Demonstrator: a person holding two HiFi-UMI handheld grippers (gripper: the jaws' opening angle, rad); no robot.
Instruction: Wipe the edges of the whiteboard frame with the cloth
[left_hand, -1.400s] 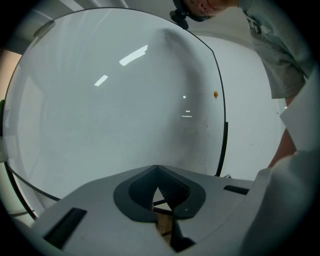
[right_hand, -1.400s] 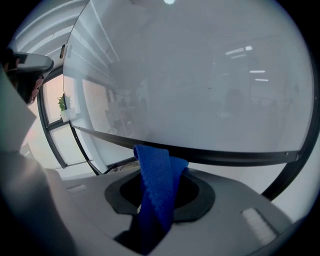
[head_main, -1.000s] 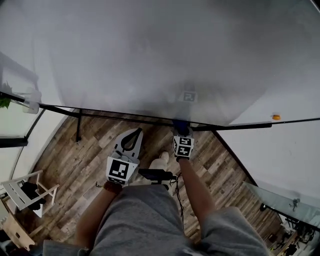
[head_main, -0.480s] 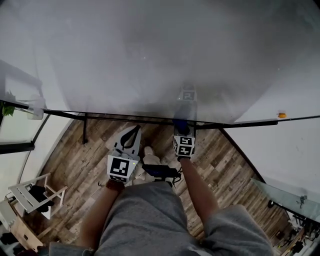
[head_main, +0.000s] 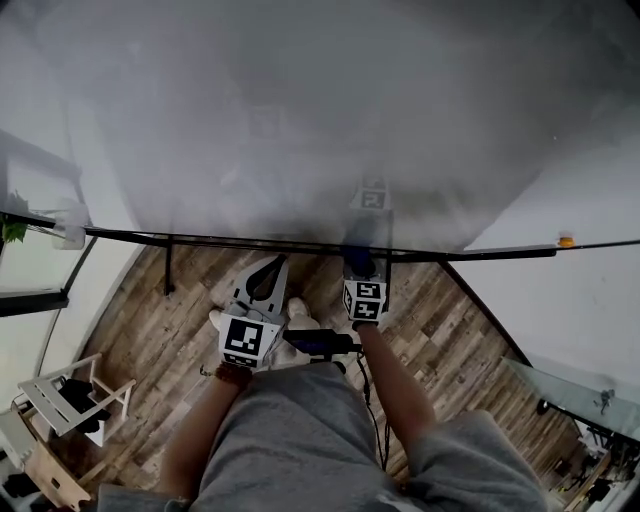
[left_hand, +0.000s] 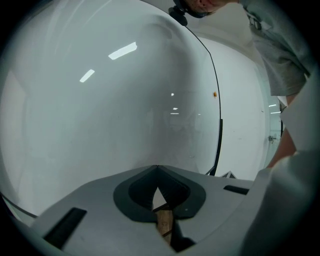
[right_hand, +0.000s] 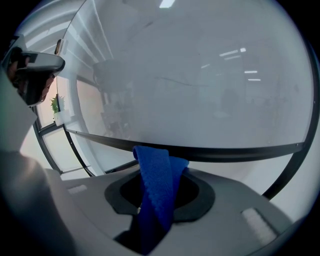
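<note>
Clamped on the blue cloth (right_hand: 156, 195) with the right gripper (right_hand: 159, 169), with jaws closed tight around it and a doubled fold standing up past the tips. Touching the top of that fold to the black bottom edge of the whiteboard frame (right_hand: 235, 152). In the head view, reaching up from below, with the marker cube toward the body and the tips right at the bottom edge, a little right of its middle.

Holding nothing in the left gripper (left_hand: 157, 168), with jaws pressed together tip to tip and only a sliver of wooden floor (head_main: 170, 320) visible through the opening behind them. Hanging just to the left of the right gripper, with tips near the bottom edge of the frame but seemingly short of touching it.

Above both, filling the upper part of the head view with the whiteboard (head_main: 300, 120), grey-white and blank apart from dim reflections. Toward the right end of the frame's bottom edge, marked by a small orange dot (head_main: 567, 241). Past the board's left end, a glimpse of a green plant (head_main: 10, 230). Below the grippers, looking down on grey shorts (head_main: 290, 430) and white shoes (head_main: 299, 312) on the floor, with a pale chair (head_main: 60, 395) near the floor's lower left corner.
</note>
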